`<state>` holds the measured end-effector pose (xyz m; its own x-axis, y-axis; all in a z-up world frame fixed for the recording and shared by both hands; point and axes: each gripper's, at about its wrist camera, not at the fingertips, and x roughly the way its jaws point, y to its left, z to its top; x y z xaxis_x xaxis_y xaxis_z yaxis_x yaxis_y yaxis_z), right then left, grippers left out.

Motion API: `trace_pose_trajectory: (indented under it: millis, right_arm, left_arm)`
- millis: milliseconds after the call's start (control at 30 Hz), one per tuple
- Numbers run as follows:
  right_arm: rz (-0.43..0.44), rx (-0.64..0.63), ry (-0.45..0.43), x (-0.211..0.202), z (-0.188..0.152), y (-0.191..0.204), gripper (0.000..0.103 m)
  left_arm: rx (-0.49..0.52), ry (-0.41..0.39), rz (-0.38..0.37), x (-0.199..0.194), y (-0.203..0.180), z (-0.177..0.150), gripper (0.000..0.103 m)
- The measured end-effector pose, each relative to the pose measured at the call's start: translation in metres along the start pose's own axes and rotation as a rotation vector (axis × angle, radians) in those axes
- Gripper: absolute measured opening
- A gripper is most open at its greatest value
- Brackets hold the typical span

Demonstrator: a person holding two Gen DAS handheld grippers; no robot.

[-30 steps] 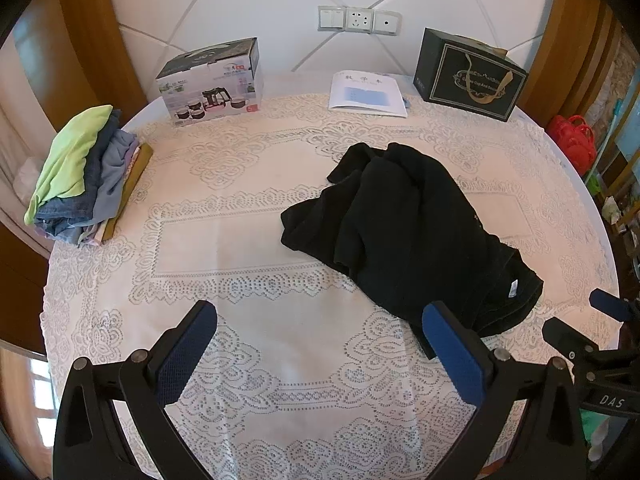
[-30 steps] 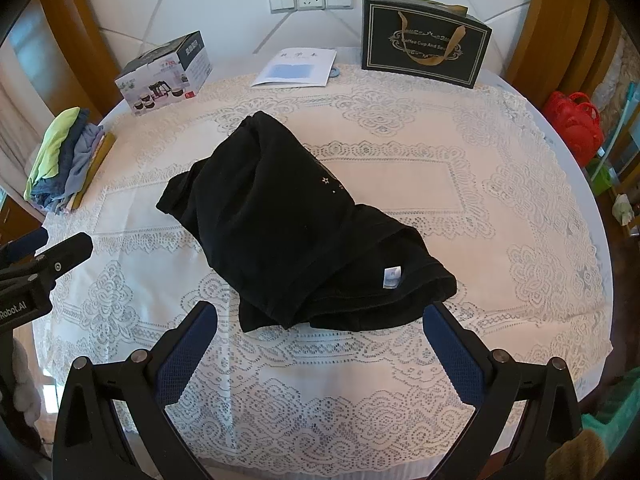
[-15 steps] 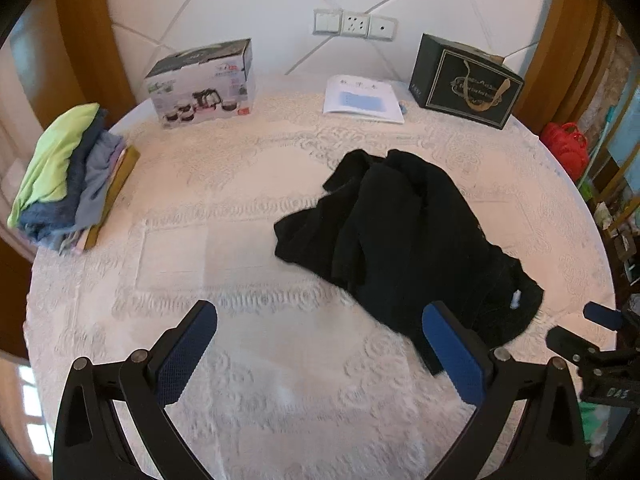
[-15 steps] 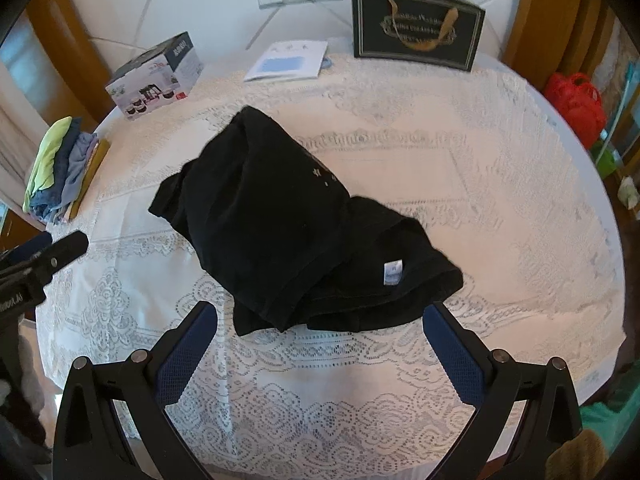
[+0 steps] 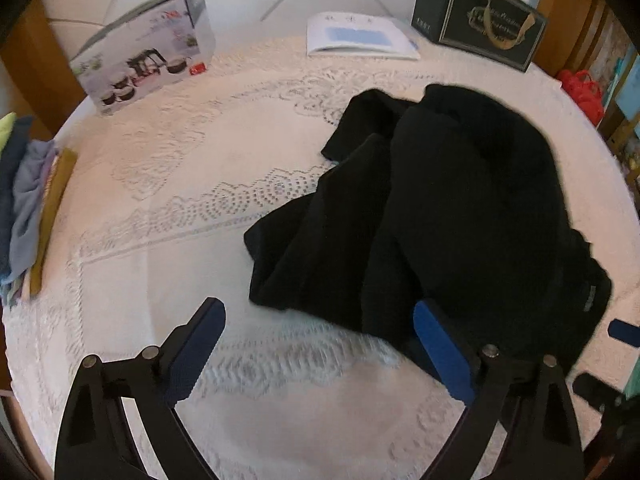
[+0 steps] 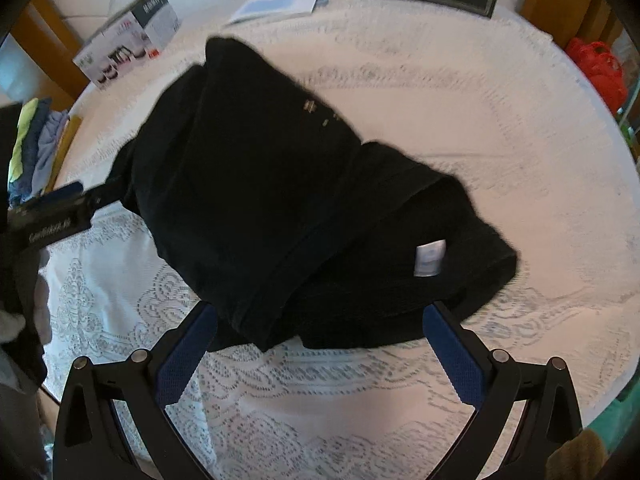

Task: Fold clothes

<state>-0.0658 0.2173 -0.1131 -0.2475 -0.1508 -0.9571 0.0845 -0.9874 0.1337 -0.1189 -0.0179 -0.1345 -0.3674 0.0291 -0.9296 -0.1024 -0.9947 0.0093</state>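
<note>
We see a crumpled black garment [image 5: 460, 208] lying in a heap on a round table covered with a white lace tablecloth [image 5: 168, 208], toward the near right part of the table in the left wrist view and at the centre of the right wrist view. Our left gripper [image 5: 318, 346] hangs at the garment's near left edge with its blue-padded jaws spread wide and holding nothing; its right pad sits just at the black fabric's near hem. Our right gripper [image 6: 320, 350] is likewise spread wide and empty, its two pads flanking the garment's near edge. A small white sewn-in label [image 6: 430, 258] shows on the near right fold of the garment, but its print is too blurred to read; a few small gold marks [image 6: 316, 110] on the upper fold are also illegible. At the far left of the table stands a cardboard box [image 5: 144, 46] printed with pictures of a kettle and pots, its lettering unreadable. A white booklet with a blue panel [image 5: 360, 38] lies at the far edge, and just right of it a dark gift bag with gold script and a tan ribbon handle [image 5: 480, 16], the script too blurred to make out. A stack of folded clothes [image 5: 28, 200] sits at the left rim. In the right wrist view, the left gripper's body carries white lettering we cannot decipher.
</note>
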Motion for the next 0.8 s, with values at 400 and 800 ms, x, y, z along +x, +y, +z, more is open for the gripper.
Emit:
trace_pose_trajectory:
  millis: [400,800]
  right_arm:
    - [-0.044,-0.065,0.009,0.035,0.016,0.02,0.024]
    - [-0.207,0.143,-0.365,-0.11,0.028,-0.087,0.0]
  left_arm:
    - [0.014,0.023,-0.111,0.003,0.003,0.005,0.029]
    - [0.003,-0.07,-0.195,-0.08,0.009,-0.011,0.049]
